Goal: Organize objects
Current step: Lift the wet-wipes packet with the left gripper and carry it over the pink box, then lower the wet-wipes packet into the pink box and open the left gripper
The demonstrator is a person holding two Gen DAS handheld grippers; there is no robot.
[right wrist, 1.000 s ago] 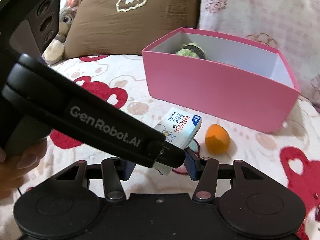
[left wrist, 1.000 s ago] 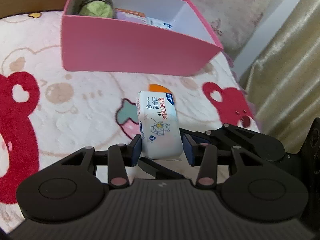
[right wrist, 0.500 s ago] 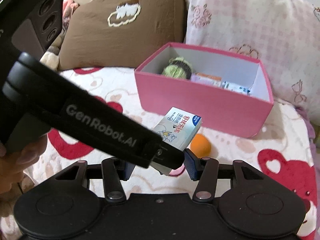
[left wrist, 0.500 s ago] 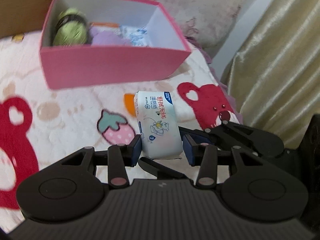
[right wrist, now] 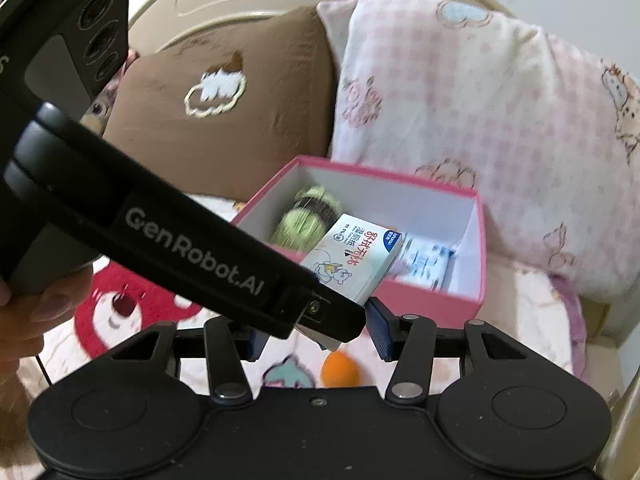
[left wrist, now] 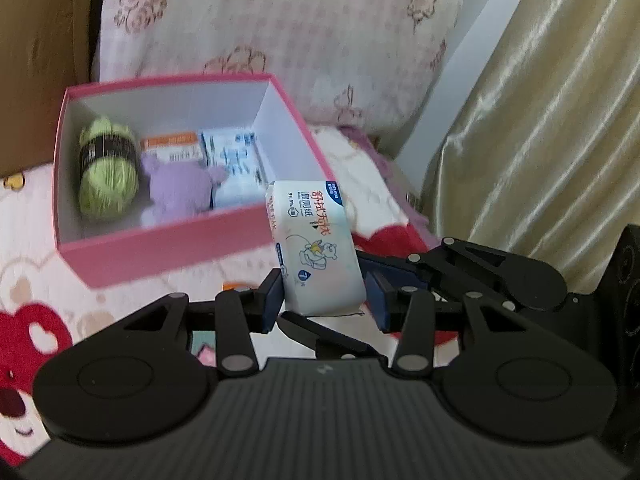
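Bed scene, big to small: pink-check pillow (right wrist: 480,120) and brown cushion (right wrist: 224,92) propped at the back, gold curtain (left wrist: 540,120) on the right in left wrist view, bear/strawberry print blanket (left wrist: 24,240) underneath

Pink box (left wrist: 160,248) sits on the blanket in front of the pillows, open top. Inside: green yarn ball (left wrist: 106,172) at the left end, purple plush (left wrist: 176,188) next to it, orange-edged pkt (left wrist: 172,148) and blue-print pkt (left wrist: 236,160) toward the right wall, all blurred

Left gripper (left wrist: 324,294) jaws narrow, clamped on wet wipes pack (left wrist: 316,244) by its lower end; pack is up in the air, tilted, overlapping the box's near right corner in view

Right gripper (right wrist: 316,334) jaws part open around the same pack and the left gripper's finger; left unit's body crosses diagonally and hides the contact, so can't tell if right pads press on it

Orange ball (right wrist: 340,370) on blanket below the right gripper, near box front

Person's hand (right wrist: 36,320) at left edge, holding the left unit
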